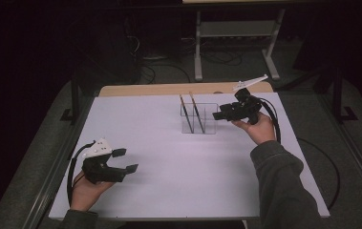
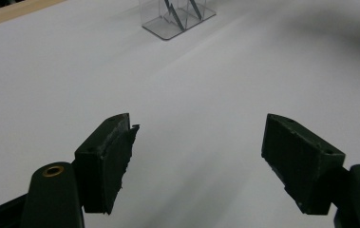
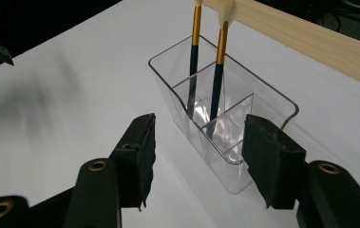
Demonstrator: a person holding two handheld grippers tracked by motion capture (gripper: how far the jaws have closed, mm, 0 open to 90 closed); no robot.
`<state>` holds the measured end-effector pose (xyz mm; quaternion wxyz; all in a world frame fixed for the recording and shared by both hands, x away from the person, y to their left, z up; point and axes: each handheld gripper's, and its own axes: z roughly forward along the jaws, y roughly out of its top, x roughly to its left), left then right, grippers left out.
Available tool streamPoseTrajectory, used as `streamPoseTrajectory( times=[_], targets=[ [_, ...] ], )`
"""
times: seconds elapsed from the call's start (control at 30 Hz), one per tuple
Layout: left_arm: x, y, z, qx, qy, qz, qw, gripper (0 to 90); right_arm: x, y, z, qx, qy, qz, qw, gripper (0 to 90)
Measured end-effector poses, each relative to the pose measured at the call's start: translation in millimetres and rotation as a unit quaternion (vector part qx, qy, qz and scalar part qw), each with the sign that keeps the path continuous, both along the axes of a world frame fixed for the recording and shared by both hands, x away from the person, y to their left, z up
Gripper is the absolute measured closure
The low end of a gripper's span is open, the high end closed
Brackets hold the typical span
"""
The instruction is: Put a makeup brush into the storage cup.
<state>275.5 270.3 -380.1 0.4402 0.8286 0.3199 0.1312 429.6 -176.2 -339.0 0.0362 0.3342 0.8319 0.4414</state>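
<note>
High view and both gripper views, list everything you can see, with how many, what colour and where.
clear organiser: one, see-through plastic with compartments, far middle of the table, right of centre
brushes: two, dark handles with gold ferrules and pale tips, standing tilted in the organiser
table: one, white top with a wooden strip along the far edge
metal stand: one, grey, on the floor beyond the table
left tool: one, black with a grey plate, near left of the table, jaws open, nothing between them
right tool: one, black, beside the organiser, jaws open
hands: two, grey sleeves
</note>
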Motion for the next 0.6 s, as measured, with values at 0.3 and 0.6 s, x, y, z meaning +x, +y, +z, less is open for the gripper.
streamPoseTrajectory(
  times=[0.3, 0.6],
  targets=[
    [-0.2, 0.1, 0.1, 0.000, 0.000, 0.000, 1.0000, 24.4, -7.4, 0.4, 0.3, -0.005, -0.001, 0.001, 1.0000, 41.6],
    [0.7, 0.2, -1.0, -0.001, 0.001, 0.000, 1.0000, 23.2, -13.9, -2.5, -2.5, -0.007, -0.008, -0.001, 0.9999, 38.7]
  ],
)
